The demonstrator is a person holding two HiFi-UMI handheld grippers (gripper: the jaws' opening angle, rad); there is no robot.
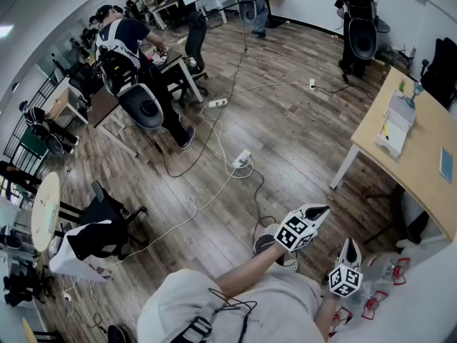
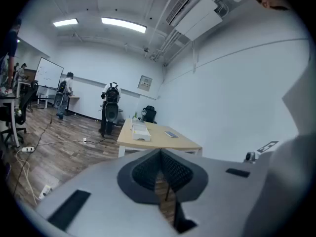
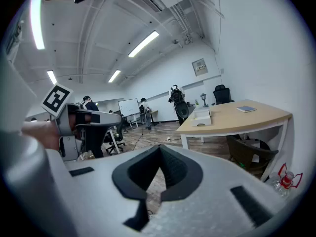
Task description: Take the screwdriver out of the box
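Observation:
A white box (image 1: 395, 125) lies on the light wooden table (image 1: 428, 184) at the right; it also shows far off in the left gripper view (image 2: 140, 132) and the right gripper view (image 3: 201, 117). I cannot make out a screwdriver in it. My left gripper (image 1: 319, 211) and right gripper (image 1: 349, 245) are held in the air over the floor, well short of that table. In their own views the left gripper (image 2: 160, 154) and the right gripper (image 3: 159, 149) have their jaws together, with nothing between them. The left gripper's marker cube (image 3: 57, 98) appears at the left of the right gripper view.
Cables and a power strip (image 1: 241, 158) trail across the wood floor. A person (image 1: 132, 41) stands at desks at the far left, with chairs (image 1: 107, 216) nearby. Clear bottles with red parts (image 1: 385, 270) stand on a white surface at the lower right.

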